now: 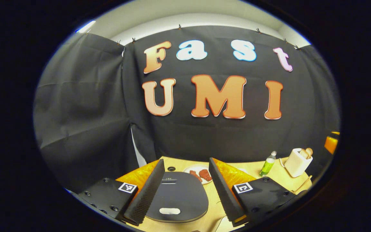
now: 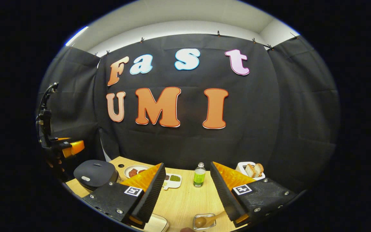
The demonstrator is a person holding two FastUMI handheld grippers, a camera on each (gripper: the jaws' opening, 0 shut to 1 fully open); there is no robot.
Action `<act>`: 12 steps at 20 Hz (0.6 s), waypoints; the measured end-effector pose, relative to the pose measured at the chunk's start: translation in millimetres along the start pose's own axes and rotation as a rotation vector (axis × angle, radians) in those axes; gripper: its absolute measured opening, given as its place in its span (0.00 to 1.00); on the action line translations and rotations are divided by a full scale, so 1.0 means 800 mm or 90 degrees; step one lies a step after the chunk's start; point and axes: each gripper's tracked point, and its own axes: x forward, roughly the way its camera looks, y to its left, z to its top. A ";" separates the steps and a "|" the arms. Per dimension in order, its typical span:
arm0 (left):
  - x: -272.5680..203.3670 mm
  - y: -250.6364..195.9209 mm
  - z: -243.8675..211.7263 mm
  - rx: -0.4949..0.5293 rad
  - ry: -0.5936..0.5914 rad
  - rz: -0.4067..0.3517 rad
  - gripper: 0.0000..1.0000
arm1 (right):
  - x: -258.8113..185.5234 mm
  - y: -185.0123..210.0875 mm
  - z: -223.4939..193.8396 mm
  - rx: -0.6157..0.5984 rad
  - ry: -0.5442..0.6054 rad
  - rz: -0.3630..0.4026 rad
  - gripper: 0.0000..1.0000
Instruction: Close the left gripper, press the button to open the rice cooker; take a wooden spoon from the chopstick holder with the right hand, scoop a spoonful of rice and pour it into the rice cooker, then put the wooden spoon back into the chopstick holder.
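Left tongs (image 1: 182,190): wide open, nothing held, hovering just above the rice cooker (image 1: 177,196), fingers either side of it. Cooker lid is down; pale button (image 1: 169,211) sits at the lid's near edge, untouched.

Behind the cooker in the left gripper view: white plate (image 1: 195,170) with reddish-brown food, then a green bottle (image 1: 267,164) and a cream toaster (image 1: 297,162) with bread in it, off to the right near the black cloth wall.

Right tongs (image 2: 185,199): also wide open, empty, above the wooden surface (image 2: 185,199).

Nearest in the right gripper view: a small clear container (image 2: 204,221) at the bottom edge with the wooden spoon (image 2: 208,219) lying in it, handle angled toward the right finger. Can't tell whether that finger touches the handle.

Farther out: green bottle (image 2: 199,175) between the fingers, small white dish (image 2: 172,179) with dark and green contents, plate (image 2: 135,171), rice cooker (image 2: 96,174) at left, toaster (image 2: 250,170) at right.

Far left of the right gripper view: the other gripper (image 2: 66,146) above the cooker, and the hand (image 2: 55,161) holding it.
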 end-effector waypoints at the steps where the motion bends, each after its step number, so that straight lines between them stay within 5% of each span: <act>1: -0.005 -0.002 0.016 0.002 -0.024 -0.005 0.94 | 0.000 0.002 0.007 -0.002 -0.010 0.003 0.87; 12: -0.052 -0.021 0.056 0.010 -0.102 -0.030 0.92 | -0.017 0.019 0.090 -0.005 -0.126 0.018 0.92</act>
